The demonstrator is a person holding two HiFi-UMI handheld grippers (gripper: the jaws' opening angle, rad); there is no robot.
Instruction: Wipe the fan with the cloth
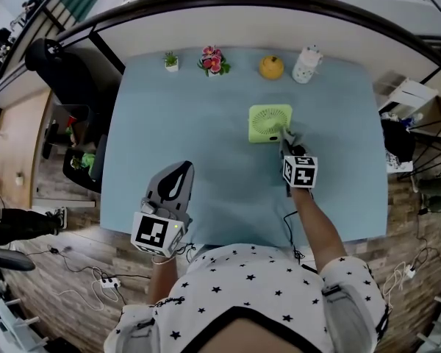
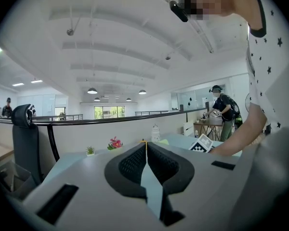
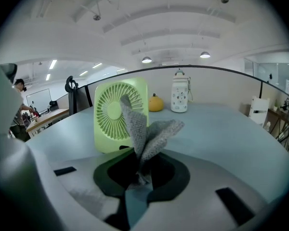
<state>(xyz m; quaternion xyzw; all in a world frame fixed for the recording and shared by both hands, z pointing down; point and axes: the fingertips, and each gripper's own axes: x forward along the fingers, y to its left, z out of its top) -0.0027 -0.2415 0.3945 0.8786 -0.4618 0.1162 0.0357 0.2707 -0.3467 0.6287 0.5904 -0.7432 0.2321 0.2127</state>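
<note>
A small light-green square fan (image 1: pixel 270 123) (image 3: pixel 119 115) stands upright on the pale blue table (image 1: pixel 191 116). My right gripper (image 1: pixel 289 142) (image 3: pixel 140 160) is shut on a grey knitted cloth (image 3: pixel 145 134) (image 1: pixel 288 137), which sticks up from the jaws right in front of the fan's grille, at its lower right corner in the head view. My left gripper (image 1: pixel 178 176) (image 2: pixel 145 154) hovers over the table's near left part, far from the fan, its jaws closed together with nothing between them.
Along the table's far edge stand a tiny potted plant (image 1: pixel 171 61), pink flowers (image 1: pixel 214 60), a yellow pumpkin-like ornament (image 1: pixel 271 66) (image 3: pixel 155 103) and a white jar (image 1: pixel 306 64) (image 3: pixel 179 97). A black office chair (image 1: pixel 59 72) stands to the left. A person (image 2: pixel 221 110) works at a far desk.
</note>
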